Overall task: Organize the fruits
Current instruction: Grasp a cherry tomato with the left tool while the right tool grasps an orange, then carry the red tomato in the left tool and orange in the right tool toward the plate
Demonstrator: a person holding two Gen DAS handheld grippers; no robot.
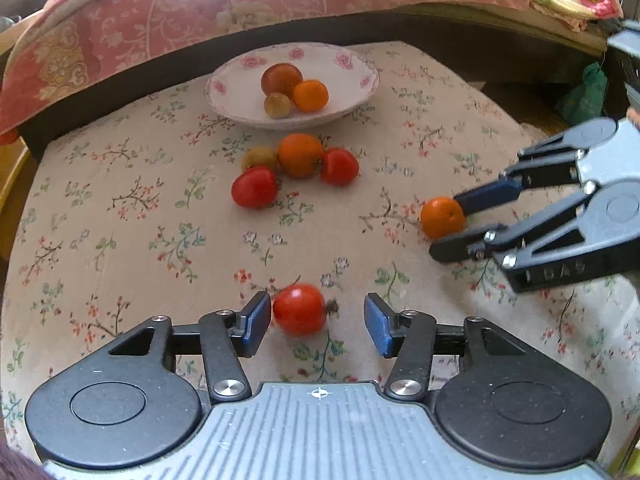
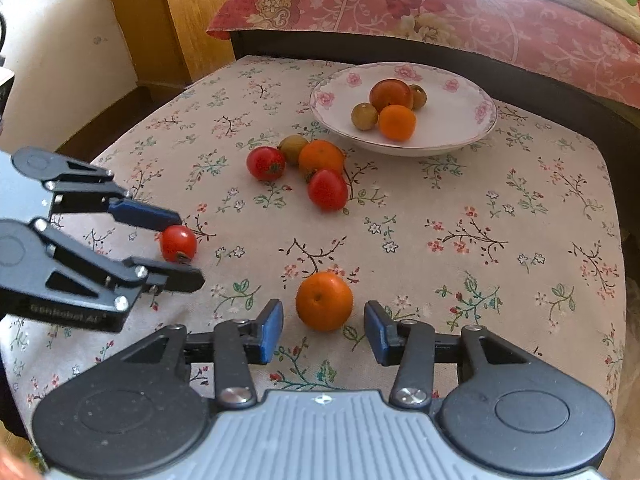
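Observation:
My left gripper [image 1: 316,322] is open with a red tomato [image 1: 300,309] between its blue pads, close to the left pad. It also shows in the right wrist view [image 2: 188,246] around that tomato [image 2: 178,243]. My right gripper [image 2: 323,326] is open around an orange [image 2: 325,301] on the cloth; in the left wrist view the right gripper [image 1: 448,226] flanks this orange [image 1: 443,217]. A floral plate [image 1: 352,80] at the back holds several fruits. A cluster of two tomatoes, an orange [image 1: 300,155] and a small brown fruit lies before it.
The table is covered with a floral cloth [image 1: 140,220]. A pink patterned quilt [image 1: 160,4] on dark furniture lies behind the table. A wooden cabinet [image 2: 176,12] stands at the far left. The table edge drops off at the right [image 2: 616,200].

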